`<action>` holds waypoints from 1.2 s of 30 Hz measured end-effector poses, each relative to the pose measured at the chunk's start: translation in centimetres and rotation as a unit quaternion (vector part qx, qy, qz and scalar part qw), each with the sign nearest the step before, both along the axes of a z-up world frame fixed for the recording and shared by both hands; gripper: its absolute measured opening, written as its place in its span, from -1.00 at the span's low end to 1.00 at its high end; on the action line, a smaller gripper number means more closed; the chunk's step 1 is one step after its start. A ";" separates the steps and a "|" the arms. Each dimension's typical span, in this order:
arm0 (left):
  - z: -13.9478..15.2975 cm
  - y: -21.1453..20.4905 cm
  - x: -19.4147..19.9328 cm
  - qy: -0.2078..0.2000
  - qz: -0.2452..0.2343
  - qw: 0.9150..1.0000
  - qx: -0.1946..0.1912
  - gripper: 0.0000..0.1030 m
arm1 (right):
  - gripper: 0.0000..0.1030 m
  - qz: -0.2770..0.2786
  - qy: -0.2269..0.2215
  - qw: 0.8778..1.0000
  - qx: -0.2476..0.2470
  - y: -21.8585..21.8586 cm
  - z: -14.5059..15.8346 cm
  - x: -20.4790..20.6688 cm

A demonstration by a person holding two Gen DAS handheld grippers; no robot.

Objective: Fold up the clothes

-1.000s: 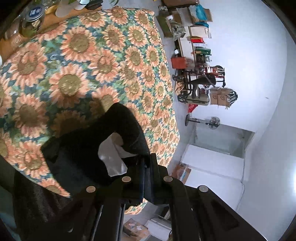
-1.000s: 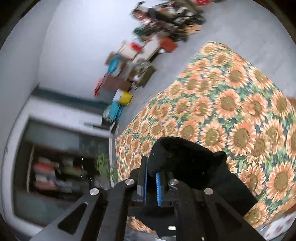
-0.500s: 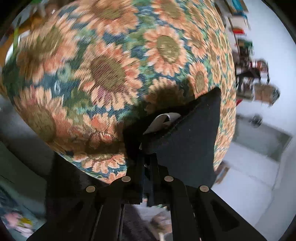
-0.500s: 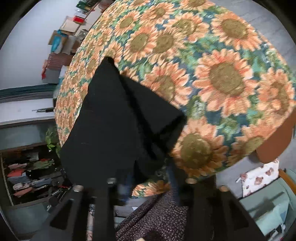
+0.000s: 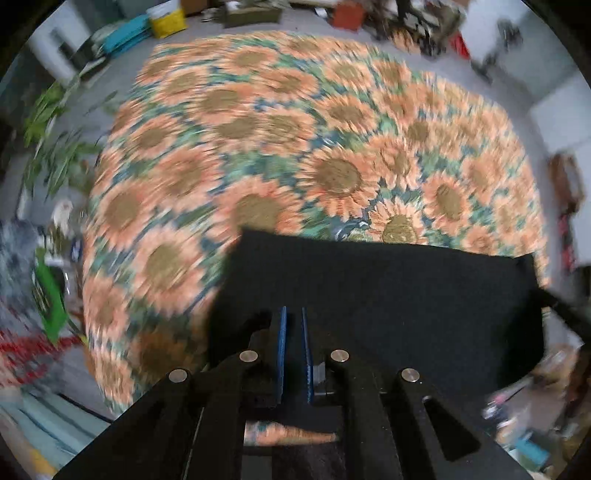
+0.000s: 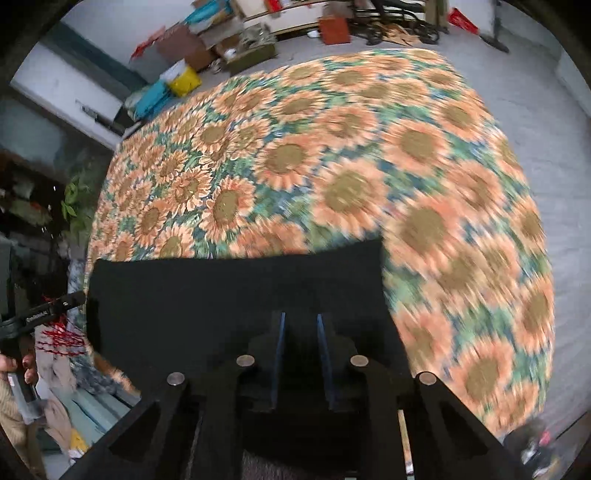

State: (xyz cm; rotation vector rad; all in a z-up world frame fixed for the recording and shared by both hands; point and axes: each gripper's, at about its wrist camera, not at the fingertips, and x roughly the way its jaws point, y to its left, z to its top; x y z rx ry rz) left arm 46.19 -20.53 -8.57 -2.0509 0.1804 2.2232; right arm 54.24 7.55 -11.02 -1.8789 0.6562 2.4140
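Note:
A black garment (image 5: 388,288) lies spread flat at the near edge of the table with the sunflower cloth (image 5: 295,129); it also shows in the right wrist view (image 6: 221,295). My left gripper (image 5: 293,314) sits over the garment's left near part, its blue pads a narrow gap apart with black cloth behind them. My right gripper (image 6: 299,317) sits over the garment's right near part, its jaws a little apart with black cloth between them. Both views are blurred by motion. The tip of the right gripper shows at the right of the left wrist view (image 5: 565,314).
The sunflower cloth (image 6: 332,166) covers the whole table beyond the garment. The floor behind holds boxes, a yellow tub (image 6: 184,79) and a red box (image 6: 334,29). A green plant (image 5: 55,147) stands left of the table. The left gripper's handle (image 6: 40,314) shows at left.
Both grippers swung from sideways poses to face across the table. The garment, bunched and hanging from the jaws before, is now spread flat along the near edge. The right jaws have parted.

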 end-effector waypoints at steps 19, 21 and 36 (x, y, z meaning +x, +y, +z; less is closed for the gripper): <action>-2.3 -0.3 -1.9 -0.081 0.007 0.997 0.012 -0.86 | -0.63 0.011 -0.010 0.999 -0.043 3.2 0.0 -0.8; -2.7 -0.7 -0.6 -0.094 -0.002 0.995 0.022 -0.86 | -0.53 0.067 -0.021 0.995 -0.067 -0.1 -0.7 -1.5; -4.4 -9.7 6.8 -0.129 0.083 0.984 0.090 -0.86 | -0.06 0.114 -0.044 0.987 -0.109 -4.0 -1.6 4.3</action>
